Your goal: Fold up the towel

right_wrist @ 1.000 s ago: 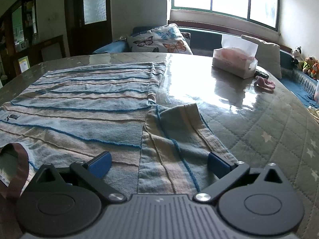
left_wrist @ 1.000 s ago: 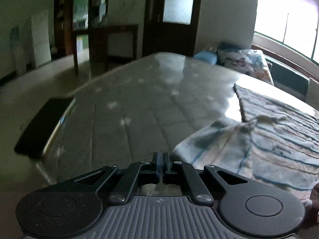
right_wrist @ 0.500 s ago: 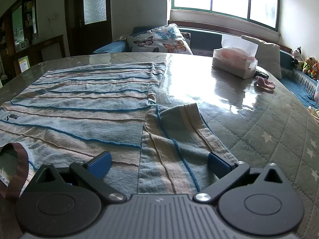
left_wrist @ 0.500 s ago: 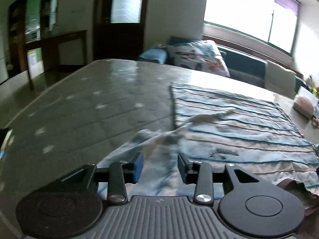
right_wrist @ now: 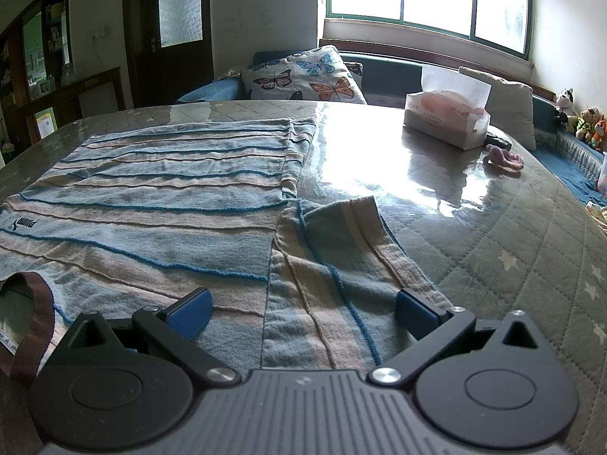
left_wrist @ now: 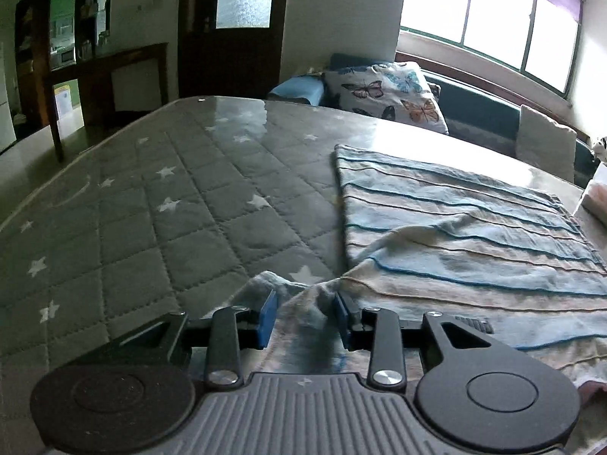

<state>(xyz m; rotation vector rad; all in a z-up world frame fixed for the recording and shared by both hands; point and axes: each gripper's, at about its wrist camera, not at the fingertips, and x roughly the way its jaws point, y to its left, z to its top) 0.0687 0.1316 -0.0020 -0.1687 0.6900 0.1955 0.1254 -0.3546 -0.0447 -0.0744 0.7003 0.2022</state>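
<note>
A striped blue and beige towel [left_wrist: 455, 227] lies spread on the quilted, star-printed table [left_wrist: 170, 208]. Its near left corner is bunched up between the blue pads of my left gripper [left_wrist: 304, 316]. Those jaws are closing, with a gap still showing beside the cloth. In the right wrist view the same towel [right_wrist: 170, 189] has its near right part turned over as a flap [right_wrist: 341, 250]. My right gripper [right_wrist: 303, 313] hovers over that flap's near edge, wide open and holding nothing.
A tissue box [right_wrist: 445, 121] and a small pink thing [right_wrist: 504, 159] sit at the table's far right. A butterfly pillow [right_wrist: 307, 76] rests on the bench behind. A brown strap loop [right_wrist: 34, 303] lies on the towel's near left edge. Soft toys [right_wrist: 580, 121] line the right sill.
My left gripper went from shut to open and swung right from the bare table to the towel's corner, which now sits between its jaws. The right gripper has not moved.
</note>
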